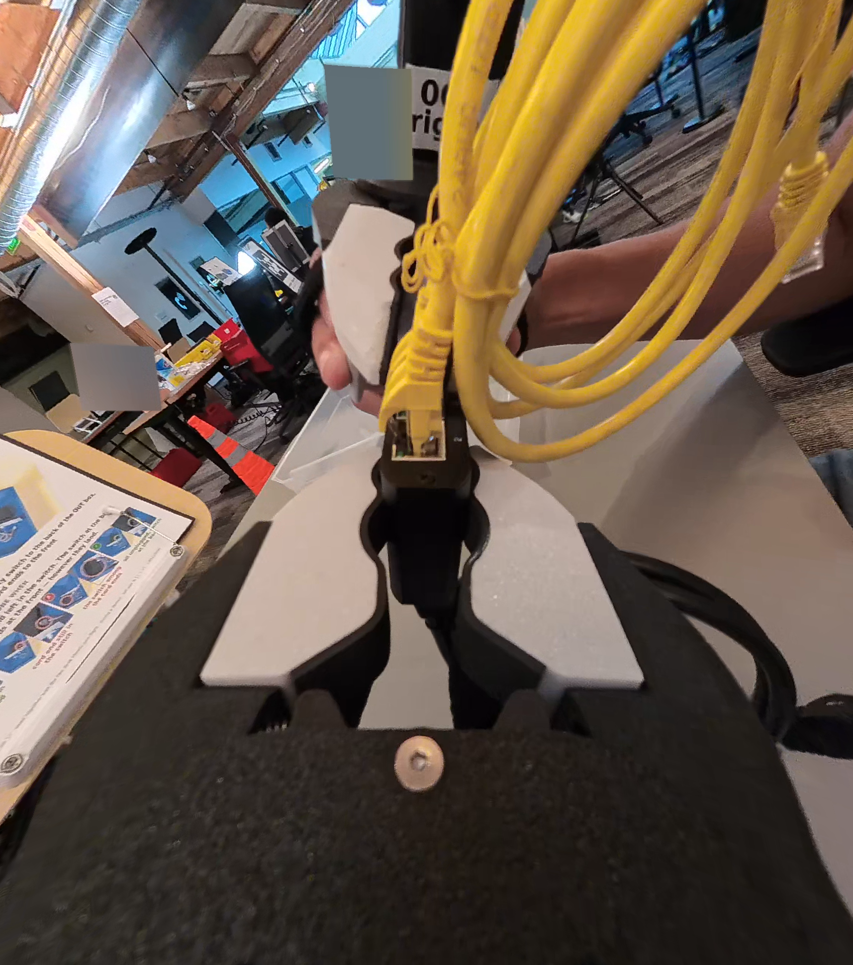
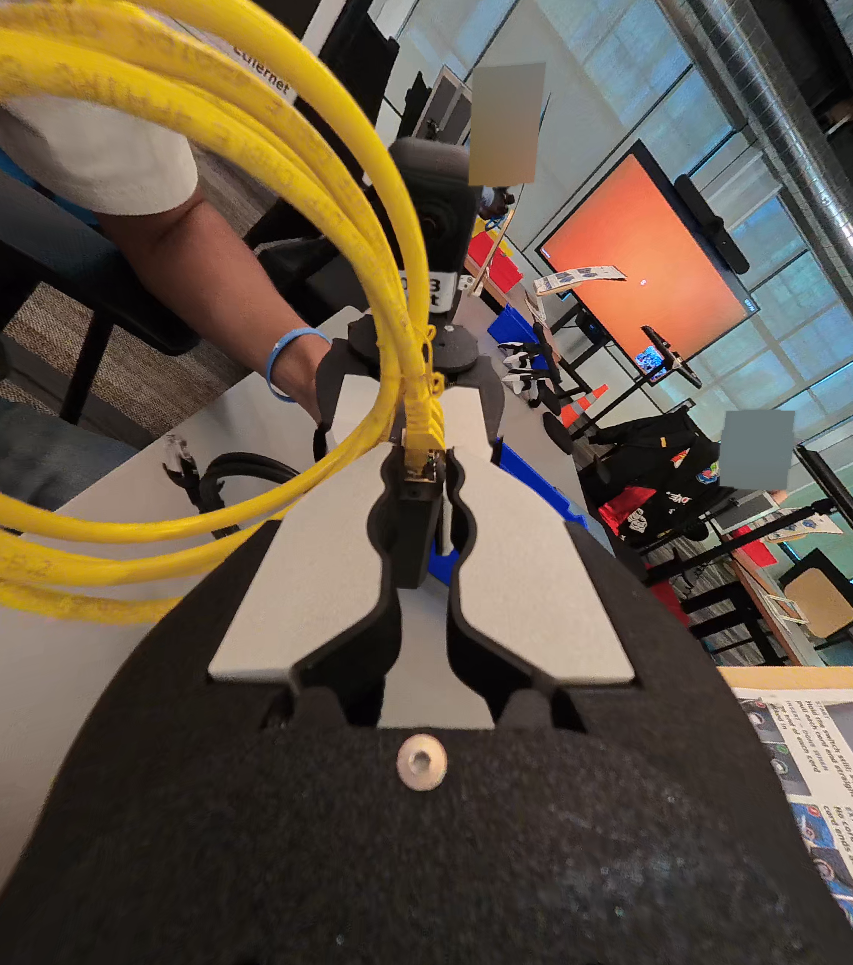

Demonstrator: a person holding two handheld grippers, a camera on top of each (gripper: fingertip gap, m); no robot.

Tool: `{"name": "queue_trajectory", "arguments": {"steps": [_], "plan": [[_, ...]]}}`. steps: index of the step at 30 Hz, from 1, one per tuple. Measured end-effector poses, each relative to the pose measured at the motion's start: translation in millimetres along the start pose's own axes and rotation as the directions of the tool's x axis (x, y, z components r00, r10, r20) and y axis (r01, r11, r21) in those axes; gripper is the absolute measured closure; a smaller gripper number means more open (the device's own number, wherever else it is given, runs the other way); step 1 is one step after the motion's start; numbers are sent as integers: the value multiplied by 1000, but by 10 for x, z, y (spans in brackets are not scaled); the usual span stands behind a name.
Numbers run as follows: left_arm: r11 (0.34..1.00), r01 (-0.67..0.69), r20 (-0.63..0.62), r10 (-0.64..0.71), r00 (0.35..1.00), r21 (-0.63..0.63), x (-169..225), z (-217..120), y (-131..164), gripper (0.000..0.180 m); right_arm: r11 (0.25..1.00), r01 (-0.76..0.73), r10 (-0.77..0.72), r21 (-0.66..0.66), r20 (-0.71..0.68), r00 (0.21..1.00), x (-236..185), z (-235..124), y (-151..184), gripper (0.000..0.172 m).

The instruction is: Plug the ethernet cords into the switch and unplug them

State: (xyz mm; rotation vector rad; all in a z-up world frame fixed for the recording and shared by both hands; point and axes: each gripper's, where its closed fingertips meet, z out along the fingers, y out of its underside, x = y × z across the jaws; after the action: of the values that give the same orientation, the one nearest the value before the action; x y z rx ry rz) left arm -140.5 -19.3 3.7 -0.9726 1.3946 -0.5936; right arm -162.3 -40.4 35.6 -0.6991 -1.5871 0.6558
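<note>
The left gripper (image 1: 427, 470) is clamped on the black switch (image 1: 429, 522), its pads pressing both sides of the body, with the port (image 1: 419, 444) at the far end just past the fingertips and lifted above the grey table (image 1: 701, 470). The right gripper (image 2: 416, 454) comes in from the far side and is closed narrowly around the yellow plug (image 1: 413, 376), whose tip sits in the port. How deep the plug sits is hard to judge, so this could be either the seating or the release. Either way, the left gripper should probably only brace the switch and stay still while the right does the moving. The plug should stay in line with the port and travel straight along it, with no twisting. To pull it out, the tab likely needs squeezing first. The coiled yellow cord (image 1: 570, 313) hangs heavily to the right of the plug and may drag it sideways. A black cord (image 1: 758, 652) lies on the table, near right.
</note>
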Motion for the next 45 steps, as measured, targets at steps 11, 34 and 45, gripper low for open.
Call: {"name": "queue_trajectory", "arguments": {"steps": [11,34,45], "plan": [[999,42,-65,-43,997,-21,80,-6,44,156,1000,-15,14,27,22,1000,-42,58,-27,158],[981,-55,39,63,997,-188,-100,-22,246,155,968,-238,244,-72,88,966,28,41,172,161],[613,-271,239,620,747,-742,-719,-254,746,156,772,-568,537,-286,-186,823,394,-216,627,152]]}}
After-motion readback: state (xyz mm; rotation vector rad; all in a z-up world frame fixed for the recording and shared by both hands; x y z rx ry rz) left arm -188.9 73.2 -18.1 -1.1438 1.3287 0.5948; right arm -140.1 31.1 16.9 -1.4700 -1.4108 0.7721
